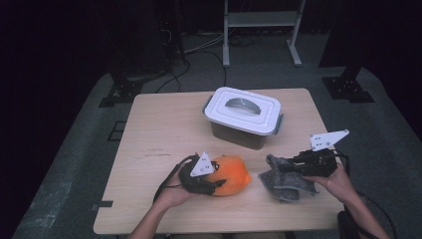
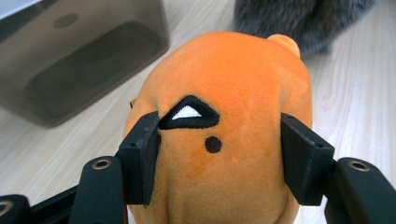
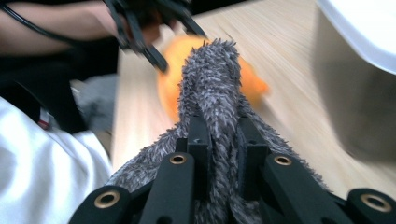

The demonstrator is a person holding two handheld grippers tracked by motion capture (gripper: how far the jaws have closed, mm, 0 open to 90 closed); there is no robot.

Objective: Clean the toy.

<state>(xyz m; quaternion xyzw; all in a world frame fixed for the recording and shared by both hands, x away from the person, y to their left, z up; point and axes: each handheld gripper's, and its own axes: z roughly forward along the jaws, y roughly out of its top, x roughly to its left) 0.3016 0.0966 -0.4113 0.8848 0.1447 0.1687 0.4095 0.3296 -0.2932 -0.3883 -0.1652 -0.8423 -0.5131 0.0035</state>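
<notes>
An orange plush toy point(image 1: 233, 174) lies on the wooden table point(image 1: 164, 129) near its front edge. My left gripper point(image 1: 215, 178) comes at it from the left. In the left gripper view the two pads press on the sides of the orange plush toy point(image 2: 224, 84), which has a black-and-white stitched mark, so the left gripper point(image 2: 223, 158) is shut on it. To the right lies a grey furry plush toy point(image 1: 288, 181). My right gripper point(image 1: 281, 167) is shut on a fold of it. The right gripper view shows the grey fur point(image 3: 212, 79) pinched between the jaws of my right gripper point(image 3: 219, 140).
A translucent grey storage box with a white handled lid point(image 1: 244, 115) stands closed at the table's middle back, just beyond both toys. Its wall shows close by as the box point(image 2: 84, 60) and the box point(image 3: 359, 93). A white rack's legs point(image 1: 261, 30) stand on the floor behind.
</notes>
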